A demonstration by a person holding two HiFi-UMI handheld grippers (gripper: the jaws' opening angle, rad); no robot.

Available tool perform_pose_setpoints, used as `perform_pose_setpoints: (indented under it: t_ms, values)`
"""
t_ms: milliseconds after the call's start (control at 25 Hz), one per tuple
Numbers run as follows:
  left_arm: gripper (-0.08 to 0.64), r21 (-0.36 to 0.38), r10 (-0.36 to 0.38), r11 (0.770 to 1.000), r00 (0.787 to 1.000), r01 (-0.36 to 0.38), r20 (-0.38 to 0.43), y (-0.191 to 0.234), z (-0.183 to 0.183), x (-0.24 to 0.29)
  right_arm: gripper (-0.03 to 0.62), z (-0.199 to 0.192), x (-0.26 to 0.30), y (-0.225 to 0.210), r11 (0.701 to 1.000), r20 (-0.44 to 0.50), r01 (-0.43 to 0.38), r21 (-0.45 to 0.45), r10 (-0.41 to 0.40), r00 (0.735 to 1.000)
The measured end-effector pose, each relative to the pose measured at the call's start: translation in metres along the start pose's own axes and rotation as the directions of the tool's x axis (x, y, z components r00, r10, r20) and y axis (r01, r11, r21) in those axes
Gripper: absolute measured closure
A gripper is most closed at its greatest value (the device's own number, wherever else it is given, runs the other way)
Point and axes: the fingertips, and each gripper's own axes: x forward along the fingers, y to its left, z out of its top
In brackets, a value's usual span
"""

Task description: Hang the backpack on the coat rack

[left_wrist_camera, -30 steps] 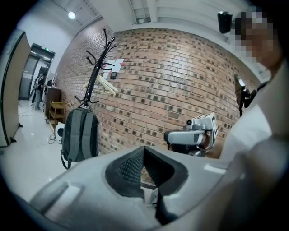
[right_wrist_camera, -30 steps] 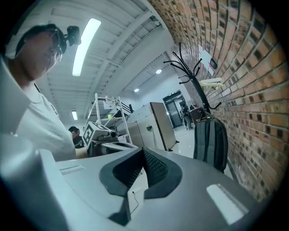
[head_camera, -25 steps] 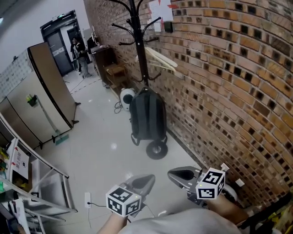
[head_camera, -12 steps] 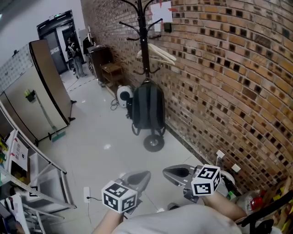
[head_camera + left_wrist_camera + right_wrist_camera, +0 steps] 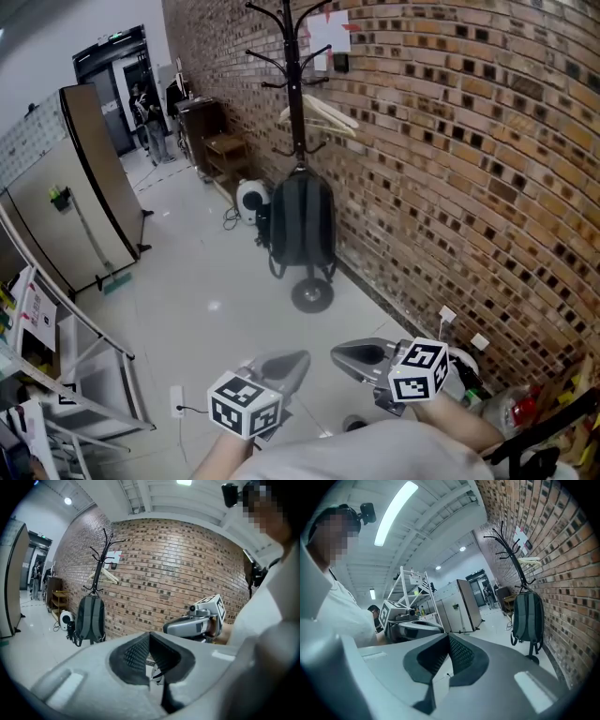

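Tall flat-sided cabinet (image 5: 94, 187). White round appliance (image 5: 249, 199) on glossy floor (image 5: 206, 309). Left gripper (image 5: 286, 363): jaws pressed together, empty. Dark fabric backpack (image 5: 300, 225) hangs on the black metal coat rack (image 5: 296, 94) beside a pale wooden hanger (image 5: 323, 112). Right gripper (image 5: 343, 355): jaws together, empty. Rough brick wall (image 5: 450, 187).

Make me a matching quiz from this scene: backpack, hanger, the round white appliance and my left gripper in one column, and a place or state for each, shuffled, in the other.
Column one:
1. backpack
2. hanger
3. round white appliance
4. left gripper

Column two:
A. on the floor near the coat rack
B. jaws shut, nothing between them
C. dark, hanging from the coat rack
D. pale, on a higher arm of the coat rack

Pairs: 1-C, 2-D, 3-A, 4-B
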Motion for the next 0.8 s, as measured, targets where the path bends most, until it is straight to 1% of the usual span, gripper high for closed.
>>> perform_pose_setpoints:
  t_ms: [240, 560, 800]
  values:
    - [0.558, 0.010, 0.009, 1.000, 1.000, -0.009, -0.004, -0.0001, 0.0010, -0.0047, 0.592, 0.0012, 0.0026, 0.0030, 1.000, 0.006, -0.007, 0.010, 0.007, 1.000]
    - [0.558, 0.010, -0.002, 1.000, 1.000, 0.002, -0.017, -0.0028, -0.0023, 0.0001, 0.592, -0.0002, 0.0014, 0.0008, 1.000, 0.005, 0.002, 0.008, -0.002, 1.000]
    - [0.558, 0.010, -0.005, 1.000, 1.000, 0.005, -0.015, -0.0044, -0.0018, 0.0047, 0.592, 0.0036, -0.0014, 0.0009, 0.998, 0.048, -0.024, 0.066, 0.021, 0.999]
